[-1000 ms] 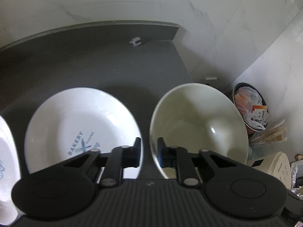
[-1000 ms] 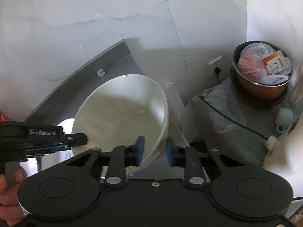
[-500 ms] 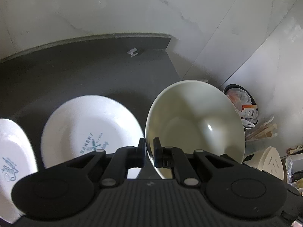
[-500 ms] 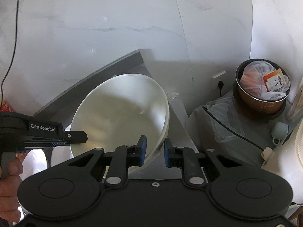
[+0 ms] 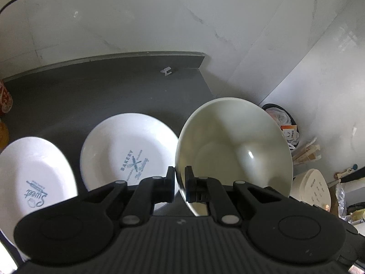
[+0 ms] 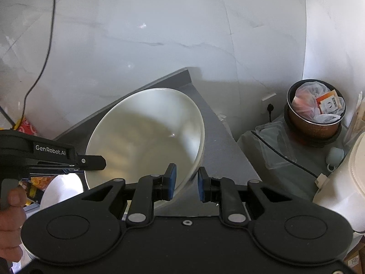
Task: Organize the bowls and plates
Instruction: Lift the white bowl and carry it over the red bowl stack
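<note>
A large cream bowl (image 5: 232, 146) hangs tilted over the right end of the dark counter (image 5: 91, 96). My left gripper (image 5: 180, 182) is shut on the bowl's left rim. In the right wrist view the same bowl (image 6: 146, 141) has its right rim between the pads of my right gripper (image 6: 186, 181), which is shut on it. The left gripper (image 6: 100, 162) also shows there, side on, at the bowl's far rim. Two white plates lie flat on the counter: one printed "BAKERY" (image 5: 127, 150), one printed "Sweet" (image 5: 34, 178) further left.
The counter ends just right of the bowl, with a marble wall (image 5: 159, 18) behind. Below to the right are a full waste bin (image 6: 316, 111) and a white appliance (image 6: 342, 182). A small white clip (image 5: 167, 70) lies at the counter's back. A hand (image 6: 11, 205) holds the left gripper.
My left gripper has shut on the bowl's rim. The right gripper narrowed onto the opposite rim. Both views have risen and pulled back, bringing the "Sweet" plate into fuller view.
</note>
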The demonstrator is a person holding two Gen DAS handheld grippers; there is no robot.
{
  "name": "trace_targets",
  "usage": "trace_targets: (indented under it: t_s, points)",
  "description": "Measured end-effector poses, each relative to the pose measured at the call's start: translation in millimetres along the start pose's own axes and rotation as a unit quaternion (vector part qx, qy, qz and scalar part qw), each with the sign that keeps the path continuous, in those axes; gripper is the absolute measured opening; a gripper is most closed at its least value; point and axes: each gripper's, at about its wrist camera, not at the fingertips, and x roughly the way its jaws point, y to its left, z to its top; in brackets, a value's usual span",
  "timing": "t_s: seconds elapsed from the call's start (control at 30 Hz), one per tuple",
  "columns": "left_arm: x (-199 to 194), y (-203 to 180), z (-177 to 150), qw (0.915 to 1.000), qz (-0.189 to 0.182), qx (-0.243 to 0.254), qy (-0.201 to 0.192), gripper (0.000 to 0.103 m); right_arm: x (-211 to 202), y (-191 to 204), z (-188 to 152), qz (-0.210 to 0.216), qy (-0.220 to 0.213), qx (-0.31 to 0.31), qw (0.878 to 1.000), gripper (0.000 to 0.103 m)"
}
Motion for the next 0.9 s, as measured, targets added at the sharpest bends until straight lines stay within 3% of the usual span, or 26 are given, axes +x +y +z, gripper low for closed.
trace_targets:
  t_s: [0.4, 0.9]
  points:
    - [-49.4, 20.0, -24.2, 0.9998, -0.013, 0.009, -0.014, 0.006, -40.8, 32.6, -23.8, 0.009, -0.005, -0.015, 1.0, 0.019]
    - [-81.0, 51.8, -63.1, 0.9999, -0.013, 0.01, 0.002, 0.006, -61.6, 67.5, -58.4, 0.008, 0.011, -0.037, 0.999, 0.02]
